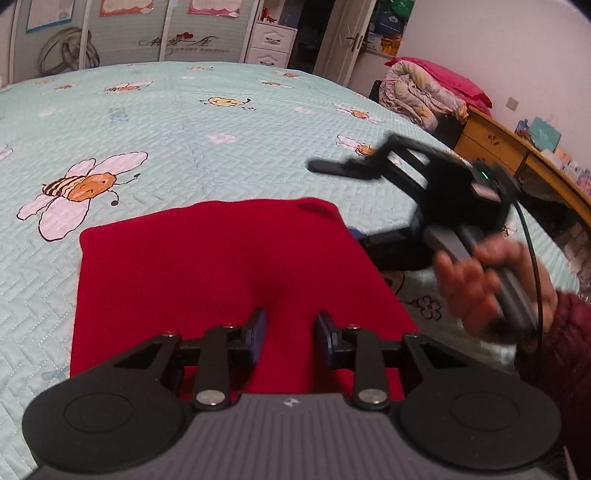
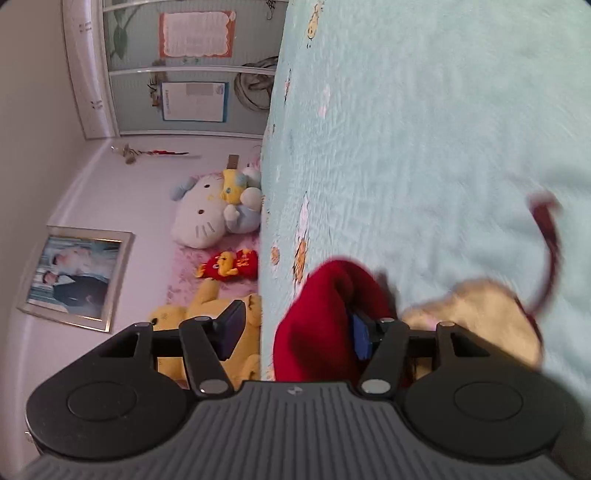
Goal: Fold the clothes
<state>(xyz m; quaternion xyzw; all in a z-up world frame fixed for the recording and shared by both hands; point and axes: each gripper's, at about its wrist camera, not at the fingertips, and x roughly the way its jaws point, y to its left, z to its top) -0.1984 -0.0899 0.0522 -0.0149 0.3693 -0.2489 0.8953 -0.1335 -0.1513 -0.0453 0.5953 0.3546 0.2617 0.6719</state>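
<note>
A red garment (image 1: 221, 266) lies folded into a flat rectangle on the pale blue bee-print bedspread (image 1: 184, 122). My left gripper (image 1: 291, 328) hovers over its near edge, open, with only flat cloth showing in the gap. My right gripper (image 1: 347, 168), blurred, is off the garment's far right corner, held by a person's hand (image 1: 476, 280). The right wrist view is rolled sideways. There my right gripper (image 2: 295, 336) stands open and wide, and a bulge of the red garment (image 2: 317, 314) lies between the fingers, against the blue pad (image 2: 360, 338) only.
A wooden desk (image 1: 498, 140) and a heap of pink bedding (image 1: 424, 92) stand past the bed's right edge. A wardrobe (image 1: 129, 33) and white drawers (image 1: 273, 40) line the far wall. Plush toys (image 2: 207, 214) lie at the bed's end. A blurred tan shape (image 2: 480, 317) lies beside the right gripper.
</note>
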